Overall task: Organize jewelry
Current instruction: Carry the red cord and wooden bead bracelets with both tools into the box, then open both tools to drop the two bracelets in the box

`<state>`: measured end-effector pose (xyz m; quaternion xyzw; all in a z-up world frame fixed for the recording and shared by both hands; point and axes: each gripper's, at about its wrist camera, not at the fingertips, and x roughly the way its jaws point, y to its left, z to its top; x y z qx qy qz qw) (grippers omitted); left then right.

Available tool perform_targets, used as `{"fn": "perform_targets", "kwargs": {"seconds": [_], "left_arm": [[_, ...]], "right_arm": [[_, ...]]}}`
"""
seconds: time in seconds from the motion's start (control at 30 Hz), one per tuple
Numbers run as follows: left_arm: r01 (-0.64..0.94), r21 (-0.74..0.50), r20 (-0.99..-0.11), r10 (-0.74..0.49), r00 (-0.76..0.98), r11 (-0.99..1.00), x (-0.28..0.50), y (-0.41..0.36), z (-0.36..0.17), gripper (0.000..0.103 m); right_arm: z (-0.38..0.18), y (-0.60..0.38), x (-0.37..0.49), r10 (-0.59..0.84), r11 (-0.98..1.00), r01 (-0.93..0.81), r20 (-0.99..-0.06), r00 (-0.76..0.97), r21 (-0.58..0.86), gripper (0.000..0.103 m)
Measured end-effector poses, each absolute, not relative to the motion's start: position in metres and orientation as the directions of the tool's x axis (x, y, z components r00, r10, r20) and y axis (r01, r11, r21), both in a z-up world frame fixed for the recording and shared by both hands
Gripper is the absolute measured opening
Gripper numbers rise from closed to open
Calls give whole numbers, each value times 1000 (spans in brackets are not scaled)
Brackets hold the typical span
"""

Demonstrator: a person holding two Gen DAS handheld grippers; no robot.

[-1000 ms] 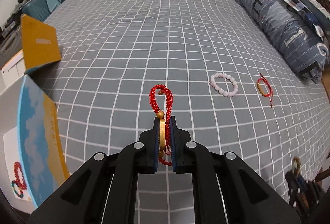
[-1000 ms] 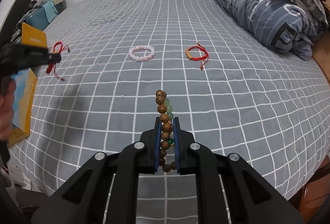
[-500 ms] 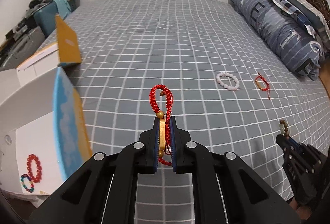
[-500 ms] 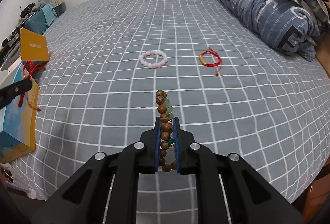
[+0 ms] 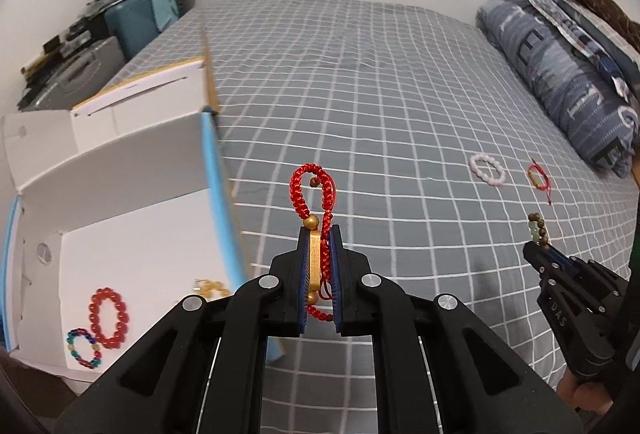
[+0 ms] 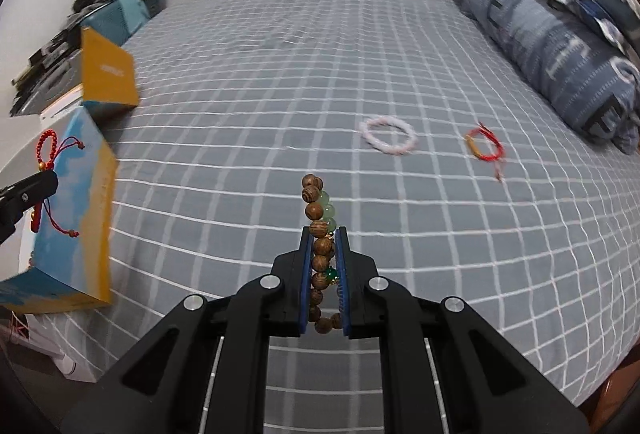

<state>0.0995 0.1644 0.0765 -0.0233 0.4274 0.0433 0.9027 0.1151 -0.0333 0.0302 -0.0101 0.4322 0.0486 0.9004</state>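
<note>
My left gripper (image 5: 320, 234) is shut on a red braided cord bracelet (image 5: 314, 190) with gold beads and holds it above the bed, just right of the open white box (image 5: 132, 234). The box holds a red bead bracelet (image 5: 109, 317), a multicoloured bead bracelet (image 5: 83, 348) and a yellow one (image 5: 210, 287). My right gripper (image 6: 324, 234) is shut on a wooden and green bead bracelet (image 6: 318, 212). A white bead bracelet (image 6: 388, 135) and a red cord bracelet (image 6: 484, 148) lie on the grey checked bedspread (image 6: 280, 94).
The box has blue and yellow outer walls (image 6: 80, 210) and a raised yellow flap (image 6: 106, 74). A rolled blue quilt (image 6: 560, 46) lies along the right. A teal case (image 5: 140, 14) and clutter stand beyond the bed's left edge.
My left gripper has swung left toward the box, so its inside now shows. My right gripper has moved slightly left and forward. Both still hold their bracelets.
</note>
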Motion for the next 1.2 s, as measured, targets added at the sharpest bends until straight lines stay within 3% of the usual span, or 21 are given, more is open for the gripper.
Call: {"fn": "perform_targets", "kwargs": {"seconds": [0.3, 0.7, 1.2], "left_arm": [[-183, -42, -763, 86, 641, 982, 76, 236, 93, 8], [-373, -10, -768, 232, 597, 928, 44, 347, 100, 9], [-485, 18, -825, 287, 486, 874, 22, 436, 59, 9]], "right_arm": [[44, 45, 122, 143, 982, -187, -787, 601, 35, 10], [85, 156, 113, 218, 949, -315, -774, 594, 26, 10], [55, 271, 102, 241, 904, -427, -807, 539, -15, 10]]}}
